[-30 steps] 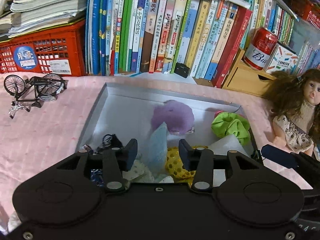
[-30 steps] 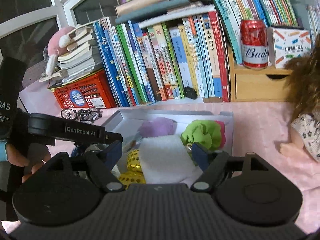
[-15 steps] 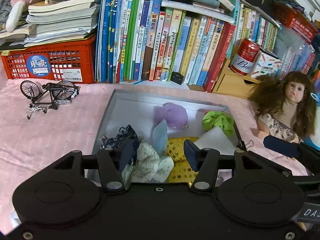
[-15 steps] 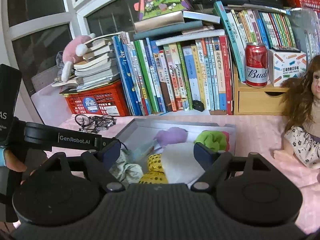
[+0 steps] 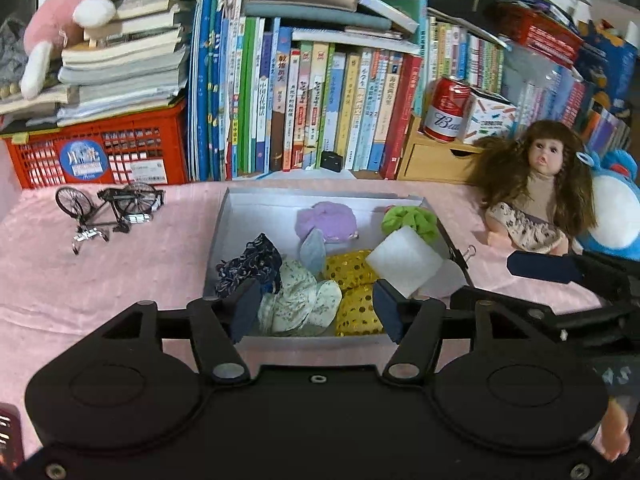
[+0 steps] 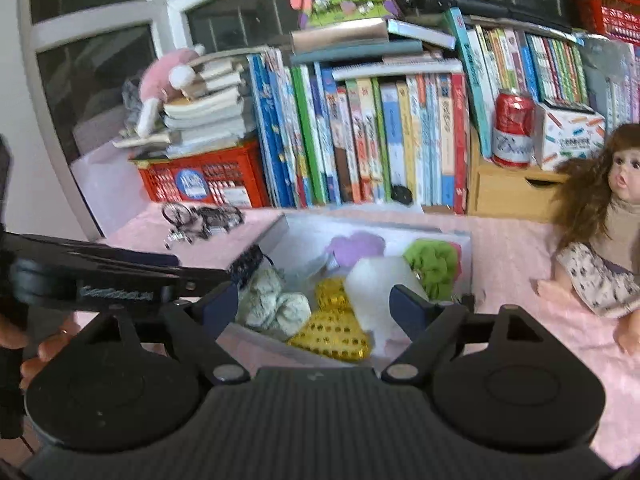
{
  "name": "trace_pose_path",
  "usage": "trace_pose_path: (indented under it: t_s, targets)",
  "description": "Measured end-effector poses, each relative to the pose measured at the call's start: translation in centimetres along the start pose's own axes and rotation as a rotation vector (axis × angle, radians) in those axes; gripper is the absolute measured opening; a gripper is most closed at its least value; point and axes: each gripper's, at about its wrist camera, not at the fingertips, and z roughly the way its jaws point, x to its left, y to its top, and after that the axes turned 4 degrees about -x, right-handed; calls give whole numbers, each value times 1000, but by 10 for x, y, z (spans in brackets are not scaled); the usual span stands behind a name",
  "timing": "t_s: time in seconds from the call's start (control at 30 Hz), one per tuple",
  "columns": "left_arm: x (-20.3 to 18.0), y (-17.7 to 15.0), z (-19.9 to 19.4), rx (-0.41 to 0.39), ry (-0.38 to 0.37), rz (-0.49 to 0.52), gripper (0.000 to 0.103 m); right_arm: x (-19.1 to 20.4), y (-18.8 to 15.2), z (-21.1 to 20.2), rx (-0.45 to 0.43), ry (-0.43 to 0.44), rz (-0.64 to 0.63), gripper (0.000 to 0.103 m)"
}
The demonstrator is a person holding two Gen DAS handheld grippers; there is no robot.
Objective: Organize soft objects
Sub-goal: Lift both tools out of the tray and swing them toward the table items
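Note:
A grey open box on the pink cloth holds soft things: a purple pouf, a green scrunchie, a white foam block, yellow sequin cloth, a pale floral cloth and a dark blue patterned cloth. My left gripper is open and empty, held above the box's near edge. My right gripper is open and empty, also back from the box; it shows at the right in the left wrist view.
A doll sits right of the box beside a blue plush. A model bicycle stands to the left. Behind are a row of books, a red crate, a red can on a wooden drawer.
Both grippers have drawn back and up from the box and opened wider. The pale floral and dark blue cloths now lie in the box's near left part.

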Motion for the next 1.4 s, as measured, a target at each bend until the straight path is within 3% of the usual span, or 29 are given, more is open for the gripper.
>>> trace_pose_path:
  t_s: [0.27, 0.6, 0.97, 1.13, 1.3, 1.4]
  targets:
    - [17, -13, -31, -18, -5, 0, 75, 11, 1, -5, 53, -19, 26, 91]
    - [59, -26, -66, -66, 45, 16, 81, 26, 3, -2, 99, 16, 61, 93]
    - [104, -55, -93, -93, 87, -5, 84, 59, 2, 11, 128, 24, 9, 95]
    - [129, -70, -103, -95, 105, -35, 86, 82, 0, 20, 138, 46, -45, 96]
    - [159, -82, -101, -54, 123, -108, 86, 118, -3, 24, 153, 74, -201, 95]
    - [183, -87, -95, -24, 138, -186, 81, 145, -4, 22, 137, 94, -313, 95]
